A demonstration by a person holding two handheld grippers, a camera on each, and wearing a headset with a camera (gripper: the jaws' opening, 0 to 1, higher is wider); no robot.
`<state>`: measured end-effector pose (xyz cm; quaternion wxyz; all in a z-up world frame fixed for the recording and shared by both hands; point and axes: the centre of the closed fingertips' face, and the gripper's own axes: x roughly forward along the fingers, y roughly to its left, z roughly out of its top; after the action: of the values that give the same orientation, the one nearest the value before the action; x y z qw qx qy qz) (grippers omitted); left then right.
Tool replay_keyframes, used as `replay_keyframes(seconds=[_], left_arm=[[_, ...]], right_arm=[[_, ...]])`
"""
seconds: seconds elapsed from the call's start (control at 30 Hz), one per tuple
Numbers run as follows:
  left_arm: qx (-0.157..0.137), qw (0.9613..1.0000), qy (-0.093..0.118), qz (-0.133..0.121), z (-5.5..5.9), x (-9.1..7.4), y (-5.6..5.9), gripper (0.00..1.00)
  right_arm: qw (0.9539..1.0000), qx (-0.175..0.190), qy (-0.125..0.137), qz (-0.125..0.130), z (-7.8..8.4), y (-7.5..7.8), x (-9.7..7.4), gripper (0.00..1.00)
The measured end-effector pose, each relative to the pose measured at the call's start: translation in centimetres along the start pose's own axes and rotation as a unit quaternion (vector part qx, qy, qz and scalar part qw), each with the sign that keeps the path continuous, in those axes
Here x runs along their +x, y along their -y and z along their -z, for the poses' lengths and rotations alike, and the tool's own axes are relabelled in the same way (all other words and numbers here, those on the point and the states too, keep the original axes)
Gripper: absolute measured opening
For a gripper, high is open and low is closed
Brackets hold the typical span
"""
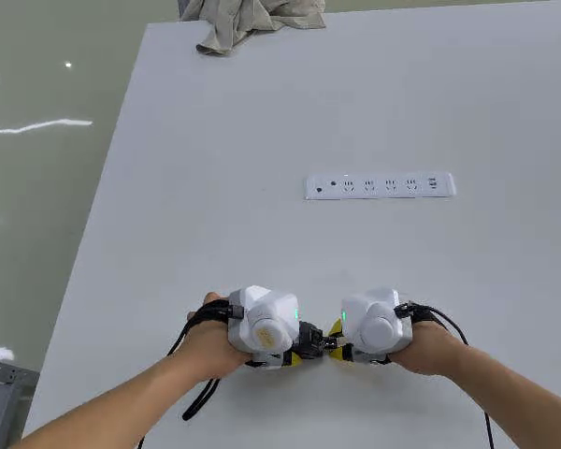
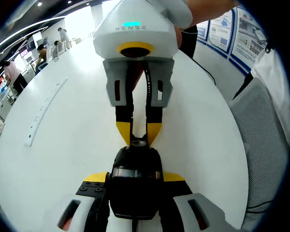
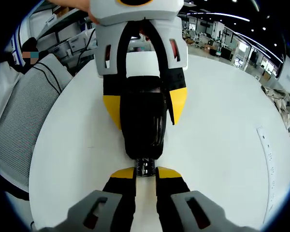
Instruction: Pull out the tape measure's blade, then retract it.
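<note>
A black tape measure (image 2: 135,181) rests low over the white table (image 1: 262,187), near its front edge. My left gripper (image 2: 135,177) is shut on the case, its yellow-tipped fingers (image 2: 96,177) on either side. My right gripper (image 3: 145,172) faces it head-on and is shut on the blade's end hook (image 3: 145,166), right at the case mouth. Hardly any blade is out. In the head view the left gripper (image 1: 304,340) and right gripper (image 1: 335,342) meet tip to tip, and the tape measure (image 1: 312,339) is mostly hidden between them.
A white power strip (image 1: 381,185) lies mid-table beyond the grippers. A crumpled beige cloth (image 1: 252,21) sits at the far edge. The table's left edge (image 1: 93,224) drops to the floor. A grey mesh chair (image 2: 261,125) stands by the near side.
</note>
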<state>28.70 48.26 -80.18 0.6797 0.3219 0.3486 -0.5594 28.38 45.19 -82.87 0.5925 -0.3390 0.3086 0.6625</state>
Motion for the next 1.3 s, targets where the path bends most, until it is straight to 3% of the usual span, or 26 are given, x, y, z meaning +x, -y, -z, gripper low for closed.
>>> replay_keyframes(seconds=[0.4, 1.3], left_arm=[[-0.008, 1.0000, 0.000, -0.001, 0.1, 0.0, -0.1, 0.36], [-0.009, 0.9999, 0.001, 0.006, 0.0, 0.0, -0.1, 0.36]], right_arm=[[1.0000, -0.008, -0.002, 0.003, 0.2, 0.0, -0.3, 0.14], [0.9999, -0.001, -0.013, -0.003, 3.0, -0.1, -2.3, 0.14]])
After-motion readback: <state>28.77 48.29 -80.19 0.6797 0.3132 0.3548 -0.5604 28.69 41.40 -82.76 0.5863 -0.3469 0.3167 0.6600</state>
